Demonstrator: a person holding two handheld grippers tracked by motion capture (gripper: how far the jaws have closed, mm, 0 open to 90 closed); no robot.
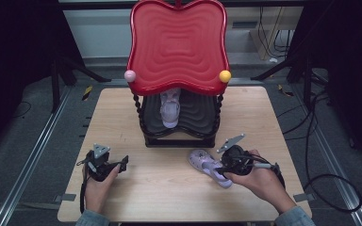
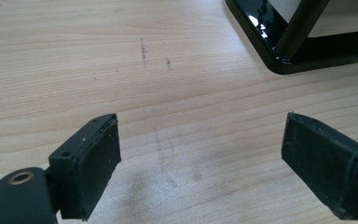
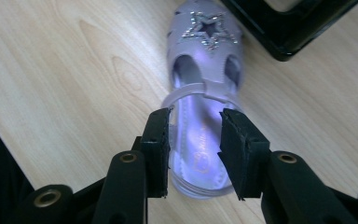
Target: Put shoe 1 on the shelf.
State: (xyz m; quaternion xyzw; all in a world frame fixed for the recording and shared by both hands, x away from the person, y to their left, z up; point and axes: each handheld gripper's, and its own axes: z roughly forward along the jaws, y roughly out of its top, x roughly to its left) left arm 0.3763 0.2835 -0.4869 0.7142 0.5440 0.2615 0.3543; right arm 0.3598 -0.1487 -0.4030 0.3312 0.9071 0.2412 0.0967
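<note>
From the high view, the wooden table has a broad bare stretch along its near edge, between the two hands. A shoe rack with a red wavy top stands at the far middle, its black base stopping short of the table's centre; bare wood runs down both sides of it to the table's left and right edges. Two lilac sandals are in sight. One sandal on the rack sits on the dark lower shelf, toe pointing toward the person. The other, the sandal on the table, lies just in front of the rack's right corner, near but apart from it. Two balls sit at the top tray's front corners, one pink, one yellow. The left gripper rests on bare wood, well apart from the sandal. The right gripper is at the sandal's heel end.

In the left gripper view, the jaws stand wide apart with nothing between them but table. The rack's black base corner lies ahead to the upper right.

In the right gripper view, the jaws are partly drawn in, straddling the heel end of the sandal on the table. Whether the pads press the sandal's sides I cannot tell. Its star-decked toe points toward the rack base.
</note>
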